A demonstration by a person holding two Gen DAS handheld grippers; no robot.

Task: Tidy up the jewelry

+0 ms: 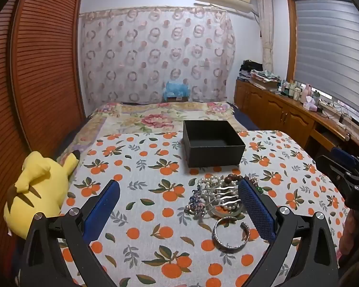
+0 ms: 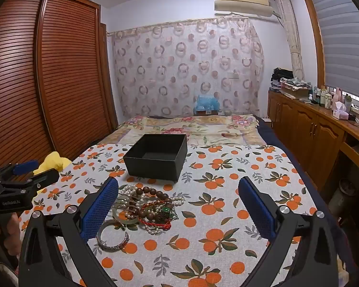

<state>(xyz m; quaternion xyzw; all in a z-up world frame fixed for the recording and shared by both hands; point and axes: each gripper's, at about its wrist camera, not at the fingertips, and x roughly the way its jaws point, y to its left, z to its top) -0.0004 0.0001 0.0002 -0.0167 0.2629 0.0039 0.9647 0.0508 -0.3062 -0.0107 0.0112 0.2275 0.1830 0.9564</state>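
Observation:
A pile of jewelry [image 1: 220,195] lies on the orange-print cloth: pearl strands, brown wooden beads [image 2: 153,192], a silver hair comb [image 1: 223,191], a beaded brooch [image 1: 197,205]. A silver cuff bangle [image 1: 229,234] lies at the pile's near edge, also seen in the right wrist view [image 2: 112,238]. An open, empty black box [image 1: 211,142] stands behind the pile [image 2: 156,156]. My left gripper [image 1: 179,205] is open and empty, hovering above the pile's left part. My right gripper [image 2: 178,203] is open and empty, to the right of the pile [image 2: 146,208].
A yellow plush toy [image 1: 38,191] lies at the cloth's left edge. A flowered bed cover [image 1: 160,117] stretches behind the box. A louvred wooden wardrobe [image 1: 36,71] stands on the left. A wooden counter [image 2: 323,129] with bottles runs along the right.

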